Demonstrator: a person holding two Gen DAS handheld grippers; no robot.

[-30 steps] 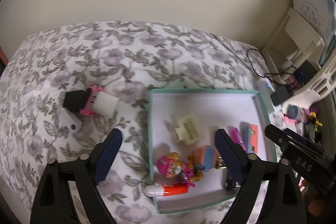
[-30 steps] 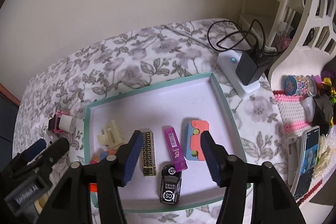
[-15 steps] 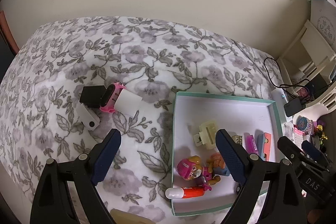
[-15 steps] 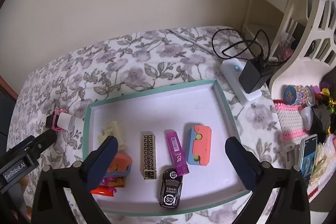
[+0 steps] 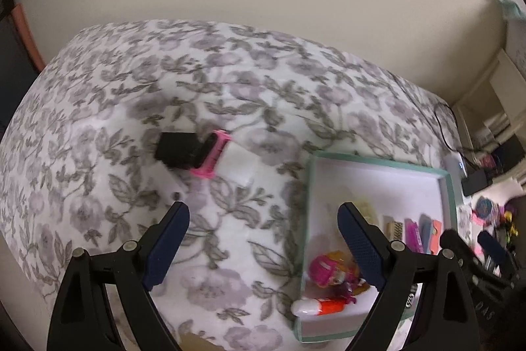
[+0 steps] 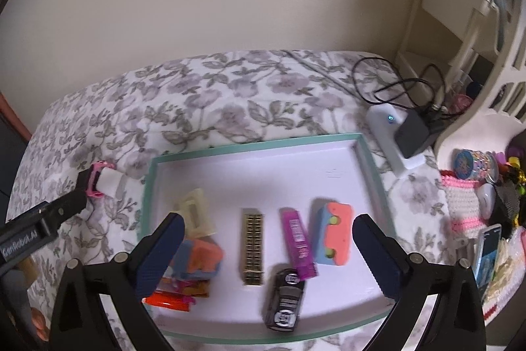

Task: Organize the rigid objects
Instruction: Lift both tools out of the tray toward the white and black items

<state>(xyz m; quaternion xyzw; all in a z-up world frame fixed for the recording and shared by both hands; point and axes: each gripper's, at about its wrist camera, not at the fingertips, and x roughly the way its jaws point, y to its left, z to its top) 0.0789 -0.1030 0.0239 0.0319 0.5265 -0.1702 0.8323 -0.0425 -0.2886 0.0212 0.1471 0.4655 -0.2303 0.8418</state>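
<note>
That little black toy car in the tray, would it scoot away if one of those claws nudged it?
Probably. The black toy car sits loose on the smooth floor of the tray, touching only the purple bar at its nose, so a push along its length would likely roll it. It looks hard and small, so likely light and stiff. Its glossy sides might slip between the pads.

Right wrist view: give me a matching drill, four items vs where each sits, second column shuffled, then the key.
Items:
1. toy car
2. cream hair clip
3. pink-ringed gadget
4. black charger

Places:
A. on the floral cover, left of the tray
B. tray's near edge
C. on the white power strip, right of the tray
D. tray's left part

Pairs: 1-B, 2-D, 3-A, 4-C
</note>
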